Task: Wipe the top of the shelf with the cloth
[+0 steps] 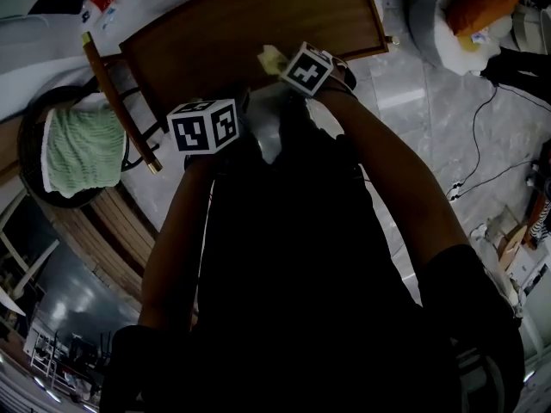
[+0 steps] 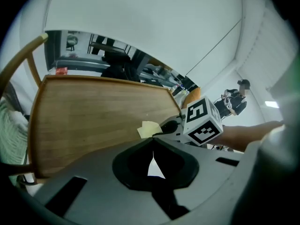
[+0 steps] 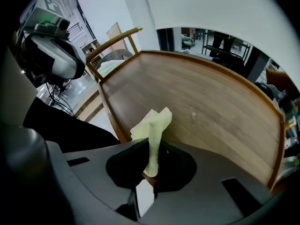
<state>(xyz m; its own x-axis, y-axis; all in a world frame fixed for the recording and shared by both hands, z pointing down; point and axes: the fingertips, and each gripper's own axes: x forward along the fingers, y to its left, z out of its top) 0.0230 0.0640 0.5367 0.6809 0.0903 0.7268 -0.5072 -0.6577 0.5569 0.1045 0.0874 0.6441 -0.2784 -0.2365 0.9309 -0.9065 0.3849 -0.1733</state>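
The brown wooden shelf top [image 1: 258, 33] lies ahead of both grippers, with a raised rim around it. A pale yellow cloth [image 3: 154, 123] sticks up from my right gripper [image 3: 153, 146], which is shut on its lower end. The head view shows the cloth [image 1: 272, 58] over the shelf's near edge, in front of the right gripper [image 1: 284, 65]. My left gripper [image 2: 153, 139] is shut with nothing in it, just short of the shelf's near edge and left of the right one. From the left gripper view the cloth [image 2: 148, 128] rests above the wood [image 2: 98, 121].
A wooden chair [image 1: 120, 106] with a green cushion [image 1: 82, 149] stands left of the shelf. On the grey marble floor to the right lie cables [image 1: 482, 144], and an orange and white object [image 1: 482, 7] sits at the far right.
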